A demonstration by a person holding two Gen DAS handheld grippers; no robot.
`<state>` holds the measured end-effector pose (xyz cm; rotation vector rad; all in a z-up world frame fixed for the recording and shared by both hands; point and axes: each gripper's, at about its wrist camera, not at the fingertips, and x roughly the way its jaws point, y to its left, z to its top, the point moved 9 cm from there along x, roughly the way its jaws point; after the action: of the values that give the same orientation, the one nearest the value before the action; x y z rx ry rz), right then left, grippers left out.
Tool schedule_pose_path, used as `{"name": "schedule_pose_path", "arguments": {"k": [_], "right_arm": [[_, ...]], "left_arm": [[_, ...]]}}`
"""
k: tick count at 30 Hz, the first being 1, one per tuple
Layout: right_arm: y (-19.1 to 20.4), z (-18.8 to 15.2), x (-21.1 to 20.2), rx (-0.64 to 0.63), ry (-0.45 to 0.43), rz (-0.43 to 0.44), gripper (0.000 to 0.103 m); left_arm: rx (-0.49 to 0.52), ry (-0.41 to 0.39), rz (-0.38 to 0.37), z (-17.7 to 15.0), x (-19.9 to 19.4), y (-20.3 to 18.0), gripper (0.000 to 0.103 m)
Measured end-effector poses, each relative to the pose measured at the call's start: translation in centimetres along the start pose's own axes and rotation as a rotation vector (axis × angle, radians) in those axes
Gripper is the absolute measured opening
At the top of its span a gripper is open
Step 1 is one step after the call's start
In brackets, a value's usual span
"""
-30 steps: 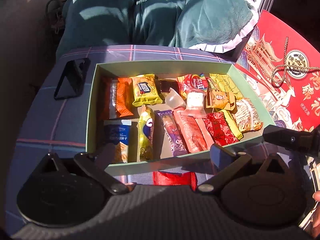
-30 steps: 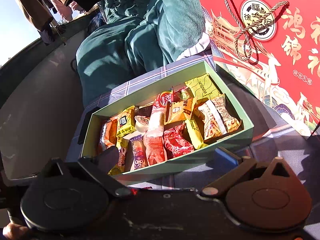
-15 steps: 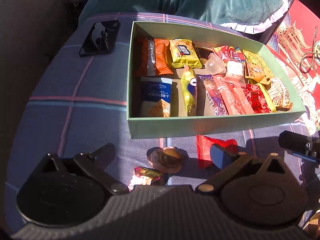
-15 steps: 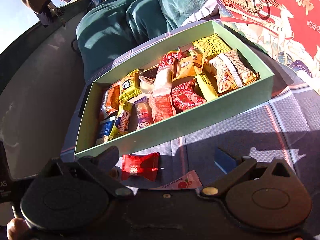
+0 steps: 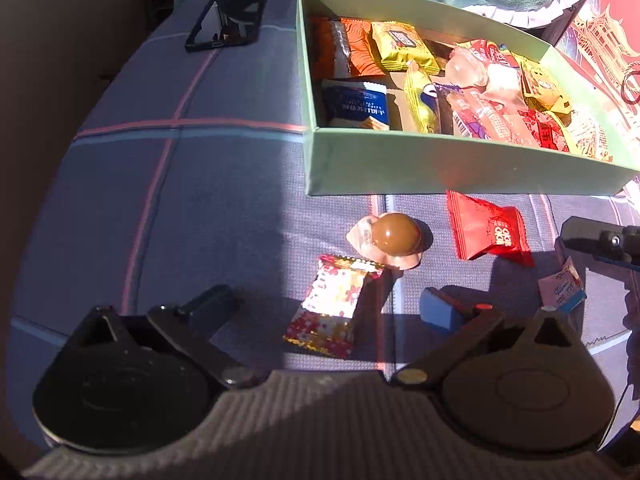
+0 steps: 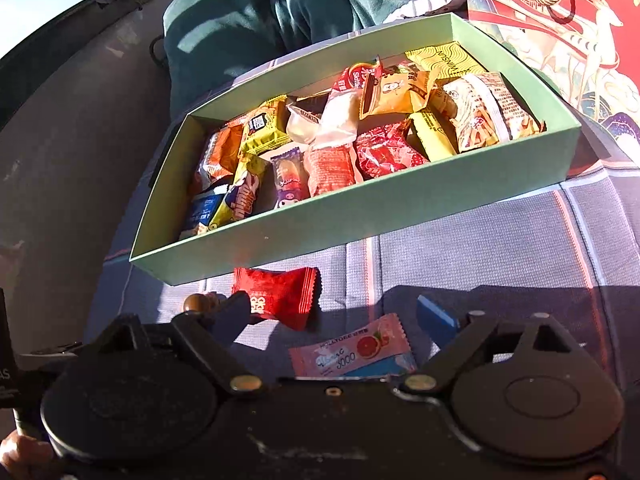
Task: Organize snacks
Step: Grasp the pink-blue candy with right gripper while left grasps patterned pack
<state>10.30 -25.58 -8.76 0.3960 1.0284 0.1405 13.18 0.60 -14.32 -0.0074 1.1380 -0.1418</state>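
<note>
A pale green box (image 5: 440, 164) (image 6: 360, 224) holds several wrapped snacks. On the checked cloth in front of it lie a red packet (image 5: 490, 230) (image 6: 280, 296), a brown ball-shaped sweet in clear wrap (image 5: 394, 238) (image 6: 196, 303), a red-and-gold floral packet (image 5: 334, 306) and a pink grapefruit candy packet (image 6: 352, 354) (image 5: 560, 290). My left gripper (image 5: 324, 308) is open over the floral packet. My right gripper (image 6: 336, 316) is open, above the pink packet and beside the red packet.
A black phone (image 5: 226, 20) lies on the cloth left of the box. A red decorated lid (image 6: 560, 12) (image 5: 604, 40) stands to the right. A teal blanket (image 6: 280, 4) lies behind the box. The cloth's left edge drops off to a dark floor.
Both grippers have pulled back from the box toward the near edge of the cloth, bringing the loose snacks in front of the box into view. Both stay open.
</note>
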Motion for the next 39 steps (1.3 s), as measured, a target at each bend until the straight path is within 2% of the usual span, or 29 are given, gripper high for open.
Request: {"name": "schedule_pose_path", "arguments": {"k": [3,4,5,6,8,10,11,14,21,24,26,28,32,34,35,36,39], "right_arm": [[1.0,-0.3,1.2,-0.050,0.026,0.002,0.069],[1.1,-0.4,1.5,-0.055,0.035,0.001,0.067],[1.1,-0.6,1.8,-0.059,0.050,0.001,0.064],[1.1,-0.9,2.1,-0.059,0.061,-0.003,0.064],[1.1,-1.4,2.2,-0.065,0.082,0.002,0.064],[1.2,-1.8,1.9,-0.071,0.102,0.017,0.064],[1.3,-2.1,1.8,-0.072,0.116,0.028,0.064],[1.6,-3.3,1.3,-0.093,0.144,0.041,0.064],[2.4,-5.5,0.0,-0.130,0.184,0.060,0.064],[2.7,-5.9,-0.4,-0.146,0.194,0.062,0.064],[2.8,-5.7,-0.4,-0.163,0.183,0.045,0.064],[2.9,-5.3,-0.2,-0.181,0.166,0.022,0.064],[3.7,-5.4,0.6,-0.230,0.163,0.012,0.064],[4.1,-5.7,0.5,-0.280,0.149,-0.010,0.053],[4.3,-5.9,0.6,-0.314,0.145,-0.025,0.032],[4.4,-6.1,0.6,-0.344,0.142,-0.040,0.027],[4.6,-6.7,0.4,-0.377,0.136,-0.047,0.025]], "left_arm": [[0.005,-0.017,-0.018,0.0,-0.2,-0.1,0.102],[0.007,-0.023,-0.026,0.0,-0.3,-0.1,0.096],[0.015,-0.034,-0.029,0.0,-0.5,-0.2,0.084],[0.039,-0.046,-0.018,0.0,-0.7,-0.3,0.077],[0.086,-0.058,-0.012,-0.2,-1.1,-0.7,0.047],[0.104,-0.055,-0.037,-0.4,-1.4,-1.1,0.035],[0.110,-0.049,-0.068,-0.6,-1.6,-1.4,0.034],[0.131,-0.038,-0.113,-1.4,-1.9,-2.2,0.033],[0.113,-0.029,-0.143,-2.4,-2.5,-1.8,0.034],[0.084,-0.033,-0.141,-2.4,-2.5,-1.1,0.043],[0.073,-0.036,-0.129,-2.3,-2.5,-0.9,0.053],[0.069,-0.037,-0.115,-2.2,-2.4,-0.6,0.060],[0.068,-0.038,-0.100,-2.1,-2.3,-0.6,0.065],[0.075,-0.040,-0.089,-2.1,-2.1,-0.7,0.068],[0.079,-0.041,-0.085,-2.1,-2.1,-0.8,0.071],[0.084,-0.042,-0.081,-2.1,-2.0,-0.9,0.073],[0.096,-0.049,-0.067,-2.0,-1.8,-1.2,0.073]]}}
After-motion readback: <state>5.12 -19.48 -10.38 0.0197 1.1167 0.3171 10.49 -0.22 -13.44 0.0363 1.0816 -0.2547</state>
